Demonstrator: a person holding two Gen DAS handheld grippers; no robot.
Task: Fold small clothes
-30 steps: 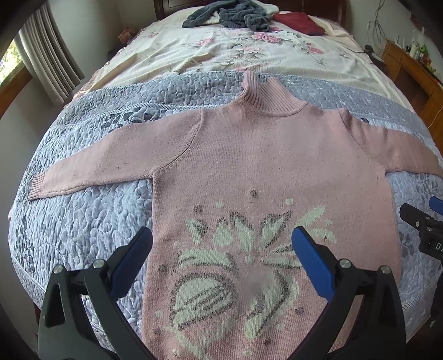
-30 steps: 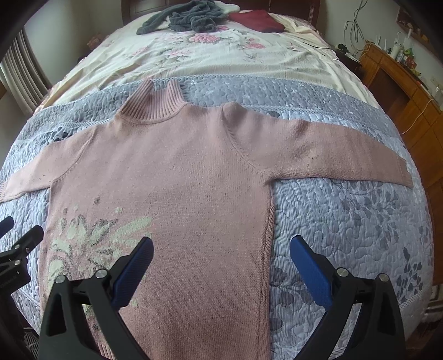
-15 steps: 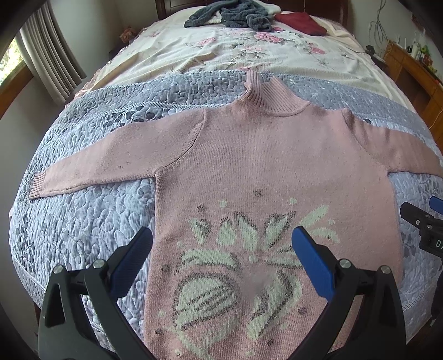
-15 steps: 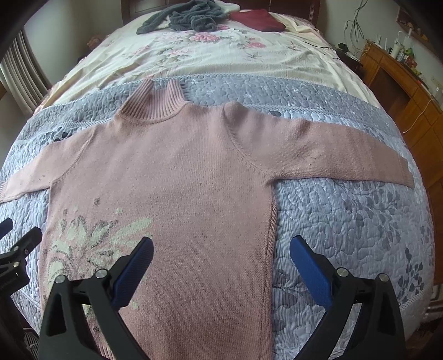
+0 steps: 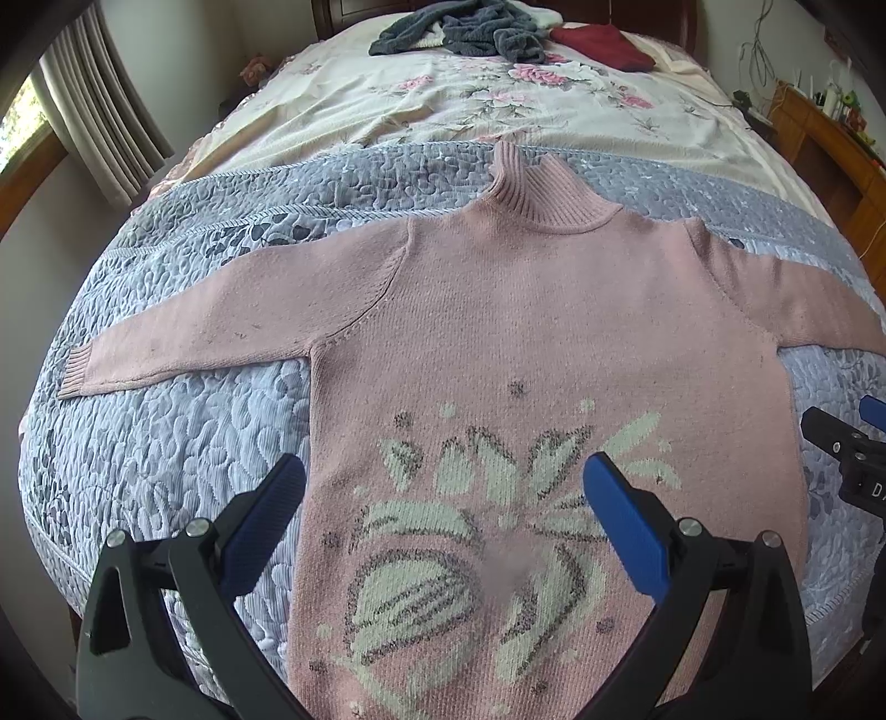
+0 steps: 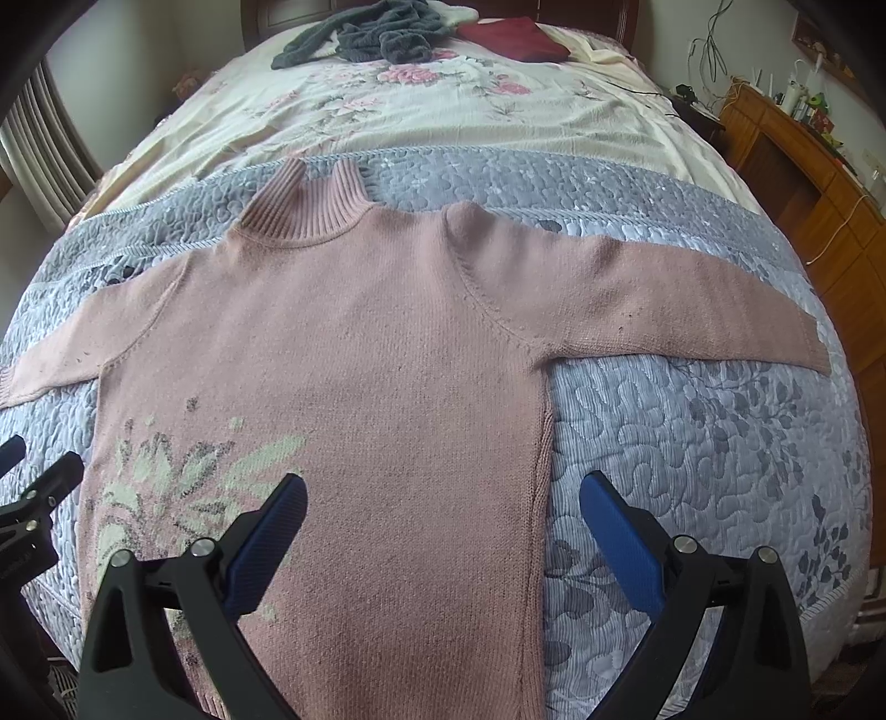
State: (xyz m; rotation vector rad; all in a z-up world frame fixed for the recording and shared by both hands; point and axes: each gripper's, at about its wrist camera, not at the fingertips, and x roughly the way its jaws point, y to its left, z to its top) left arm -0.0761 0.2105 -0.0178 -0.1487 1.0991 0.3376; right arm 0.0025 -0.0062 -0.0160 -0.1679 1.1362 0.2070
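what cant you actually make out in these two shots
- Bottom hem of the pink sweater: cut off by the lower frame edge and the gripper bodies in both wrist views.
- Right sleeve's cuff: runs out of frame in the left wrist view; visible only in the right wrist view.
- A patch of the sweater's leaf motif: blurred in the left wrist view.
- Small items on the wooden dresser: too small to identify.
- Grey clothes heap: crumpled, garment type unclear.

Even, soft daylight from a window [image 5: 22,116] at left; strong fisheye curvature, dark vignetted corners, sharp centre.
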